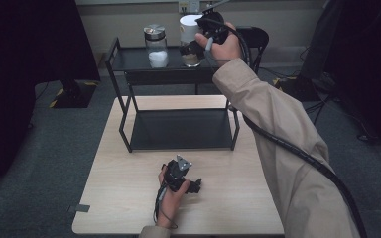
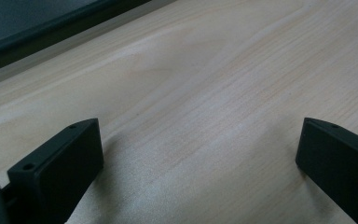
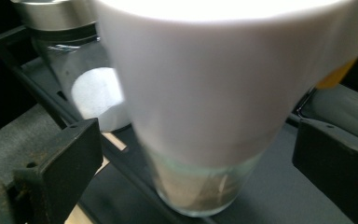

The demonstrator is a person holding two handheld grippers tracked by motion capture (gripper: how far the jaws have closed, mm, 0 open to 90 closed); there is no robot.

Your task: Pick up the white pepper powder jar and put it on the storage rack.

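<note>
Pale wood makes up the table (image 1: 129, 198), the largest thing in view, and on it stands a black metal two-tier rack (image 1: 178, 130), its upper shelf reaching away from the person. On that upper shelf stands the white-capped glass jar (image 1: 190, 39), upright, its long axis vertical, cap up and a brownish filling at the bottom. Just beside it to the left stands a second glass jar (image 1: 156, 45) with a metal lid and white powder inside, also upright. The right tongs (image 1: 198, 42) sit around the white-capped jar with their jaws spread wide, both pads clear of the glass. The left tongs (image 1: 191, 185) rest low over the near tabletop, jaws wide, nothing between them.
</note>
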